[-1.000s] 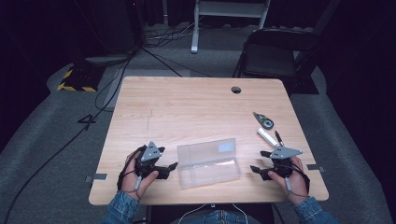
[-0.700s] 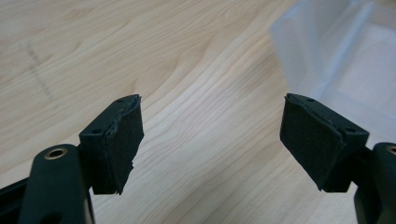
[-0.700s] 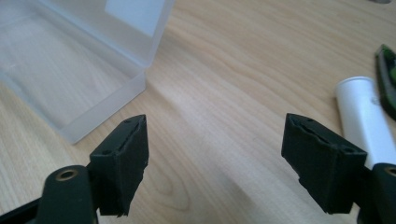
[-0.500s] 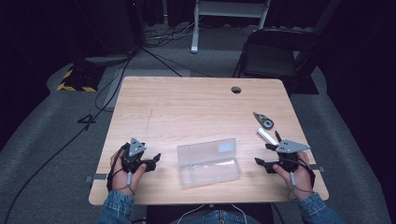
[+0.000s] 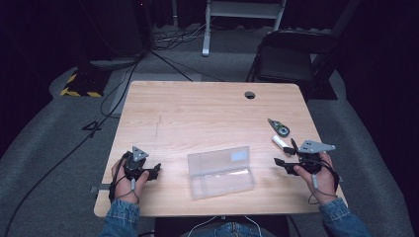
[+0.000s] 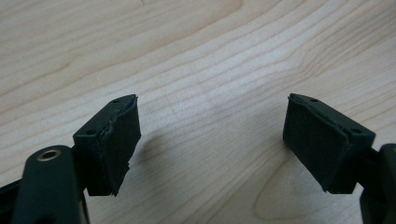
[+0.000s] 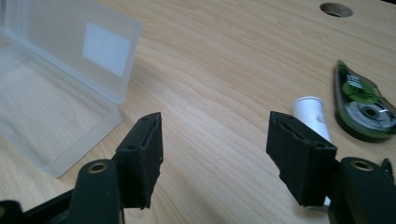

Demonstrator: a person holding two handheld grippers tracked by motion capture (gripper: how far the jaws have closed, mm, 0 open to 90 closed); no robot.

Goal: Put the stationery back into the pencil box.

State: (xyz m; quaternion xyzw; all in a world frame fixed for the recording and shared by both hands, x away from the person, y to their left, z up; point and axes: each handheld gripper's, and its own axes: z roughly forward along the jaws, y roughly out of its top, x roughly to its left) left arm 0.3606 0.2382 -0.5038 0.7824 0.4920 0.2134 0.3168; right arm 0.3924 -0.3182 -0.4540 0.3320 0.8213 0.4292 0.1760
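A: Okay, high view: clear rectangular plastic case lies open mid-front on the light wooden table, between the left tool and the right tool. Jaw states?

B: Left tool: jaws apart, just been opening, bare wood between. Right tool: jaws apart, just been closing, nothing between.

A: Extra detail in the right gripper view?

B: White cylindrical tube just beside the right jaw, touching a green-and-clear correction tape dispenser; the case lid bears a white label. High view only gives small shapes.
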